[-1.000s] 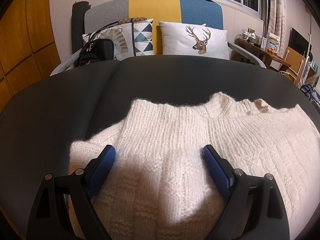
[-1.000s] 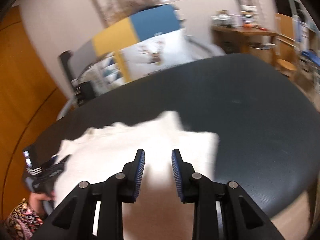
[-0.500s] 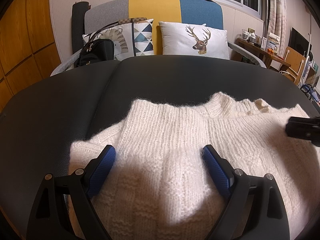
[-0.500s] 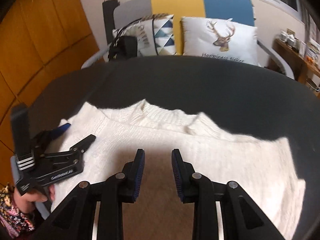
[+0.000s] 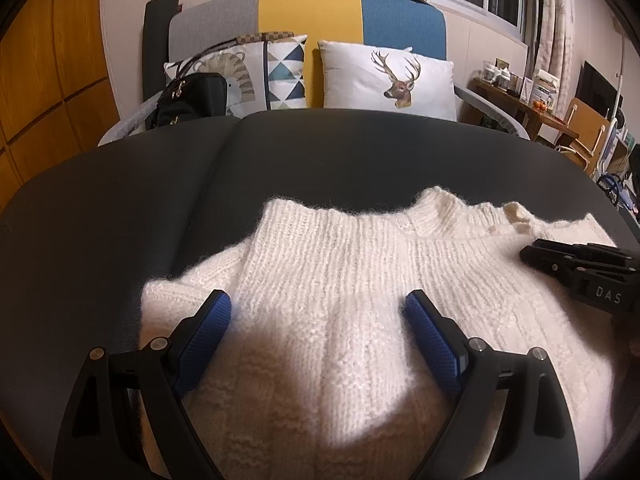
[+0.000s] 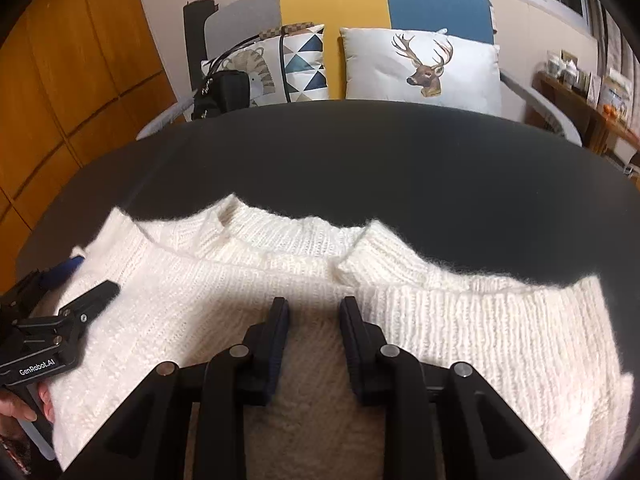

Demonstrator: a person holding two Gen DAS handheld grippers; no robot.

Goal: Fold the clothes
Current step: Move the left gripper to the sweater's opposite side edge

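A white knit sweater lies flat on the dark table, its ribbed collar toward the far side. My left gripper is open wide and low over the sweater's left part, with its blue pads against the knit. My right gripper hovers over the sweater just below the collar, its fingers a narrow gap apart and holding nothing. In the left wrist view the right gripper enters from the right edge. In the right wrist view the left gripper shows at the left, held by a hand.
Behind the table stands a sofa with a deer cushion, a patterned cushion and a black handbag. Wooden panels line the left wall. A cluttered side table stands at the right.
My right gripper has swung from the sweater's right edge to the collar area and now shows in the left wrist view. The left gripper has stayed still.
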